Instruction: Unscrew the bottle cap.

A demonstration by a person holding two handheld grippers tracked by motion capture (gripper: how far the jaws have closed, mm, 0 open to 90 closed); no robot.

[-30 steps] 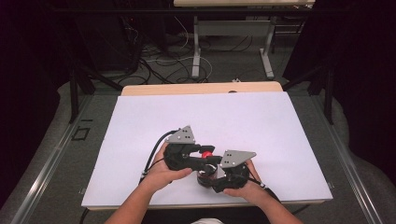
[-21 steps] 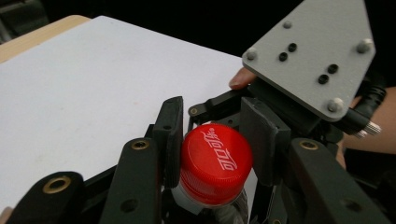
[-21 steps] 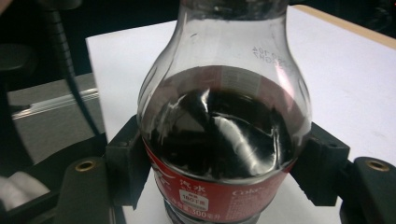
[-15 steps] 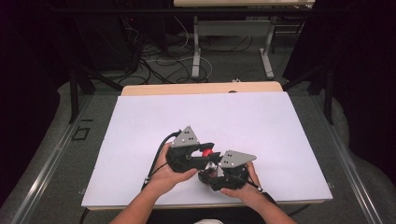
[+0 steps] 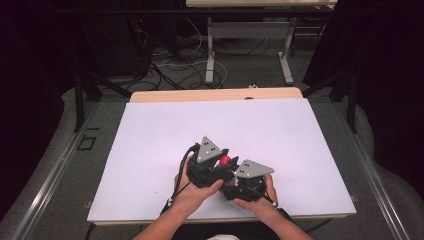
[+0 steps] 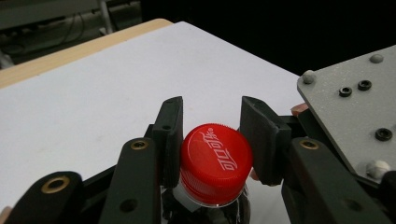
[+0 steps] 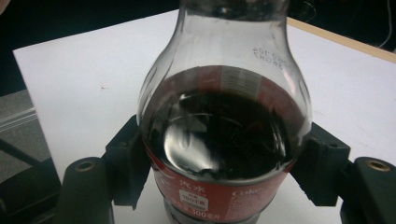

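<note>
A cola bottle with dark liquid and a red label stands on the white table top, near the front edge. My right gripper is shut on its body at the label, one pad on each side. My left gripper reaches in at the top and is shut on the red cap, whose white lettering faces the camera. Its jaws have just been opening slightly, with the cap still between the pads. In the high view both grippers sit close together around the red cap, and the bottle's body is hidden under them.
The grey three-cornered plate of the right gripper lies just right of the cap in the left gripper view. A wooden strip runs along the table's far edge. Cables and table legs are on the floor beyond. White surface spreads around the hands.
The left hand and its gripper have shifted a little to the right, closer to the right gripper. The right hand has stayed put.
</note>
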